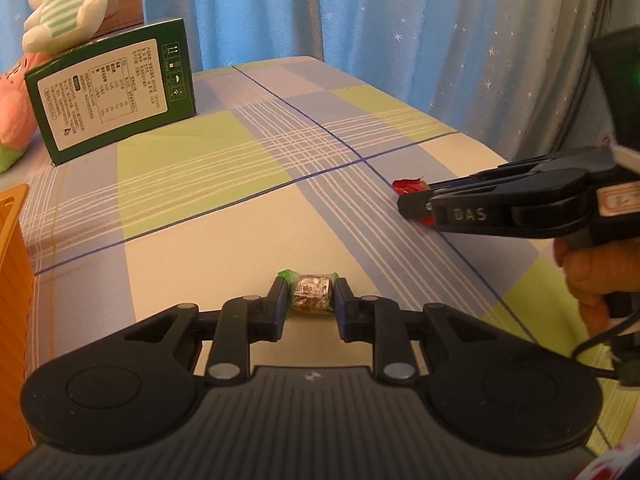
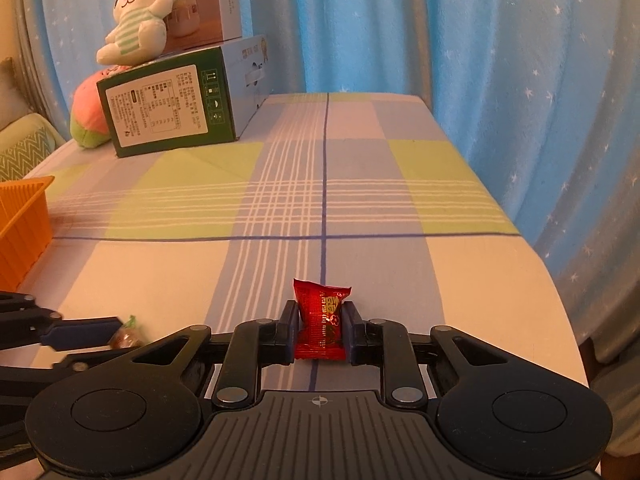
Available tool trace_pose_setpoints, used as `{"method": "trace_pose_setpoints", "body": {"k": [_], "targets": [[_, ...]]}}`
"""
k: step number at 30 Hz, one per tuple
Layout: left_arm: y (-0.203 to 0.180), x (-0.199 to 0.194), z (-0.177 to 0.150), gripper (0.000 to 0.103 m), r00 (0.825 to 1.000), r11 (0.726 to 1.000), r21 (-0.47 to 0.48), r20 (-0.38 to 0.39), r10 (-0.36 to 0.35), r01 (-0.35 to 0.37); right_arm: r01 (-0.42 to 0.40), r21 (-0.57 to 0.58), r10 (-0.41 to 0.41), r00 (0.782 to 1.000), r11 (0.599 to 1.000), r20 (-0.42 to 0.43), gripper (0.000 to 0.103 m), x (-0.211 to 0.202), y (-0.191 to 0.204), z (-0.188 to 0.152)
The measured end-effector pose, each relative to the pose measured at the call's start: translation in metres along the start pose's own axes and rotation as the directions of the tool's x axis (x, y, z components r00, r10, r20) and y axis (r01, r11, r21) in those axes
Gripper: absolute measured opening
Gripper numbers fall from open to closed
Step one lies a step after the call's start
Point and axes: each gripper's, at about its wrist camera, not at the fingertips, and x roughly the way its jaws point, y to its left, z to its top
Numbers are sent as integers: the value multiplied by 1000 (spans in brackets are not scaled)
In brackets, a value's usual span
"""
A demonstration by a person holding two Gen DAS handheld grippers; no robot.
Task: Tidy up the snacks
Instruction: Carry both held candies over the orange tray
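My left gripper (image 1: 311, 294) is shut on a small brown snack with green wrapper ends (image 1: 311, 293), just above the checked tablecloth. It also shows at the lower left of the right wrist view (image 2: 126, 334). My right gripper (image 2: 320, 320) is shut on a red foil snack packet (image 2: 321, 322), held upright over the table's near edge. In the left wrist view the right gripper (image 1: 416, 204) reaches in from the right with the red packet (image 1: 409, 186) between its fingers. An orange basket (image 2: 26, 224) stands at the left edge.
A green box (image 2: 168, 104) lies at the back left with a white plush rabbit (image 2: 138, 12) on top and a pink plush (image 2: 90, 114) beside it. Taller cartons stand behind. Blue starred curtains hang behind and to the right. The table (image 2: 460, 280) edge curves at right.
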Motion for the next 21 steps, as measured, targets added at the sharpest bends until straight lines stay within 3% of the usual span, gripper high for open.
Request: {"method": "trace_pose_setpoints", "body": {"k": [10,21], "targets": [[-5,-7,-5,22,1000,1000,-7,-1,19,-19,4,52,-5,1000,999,12,23,-30,2,-5],[-3,-68,-21,22,1000,994,-107,-5,15,-16,8,131,-10,1000,991,11,23,-85,23,-21]]}}
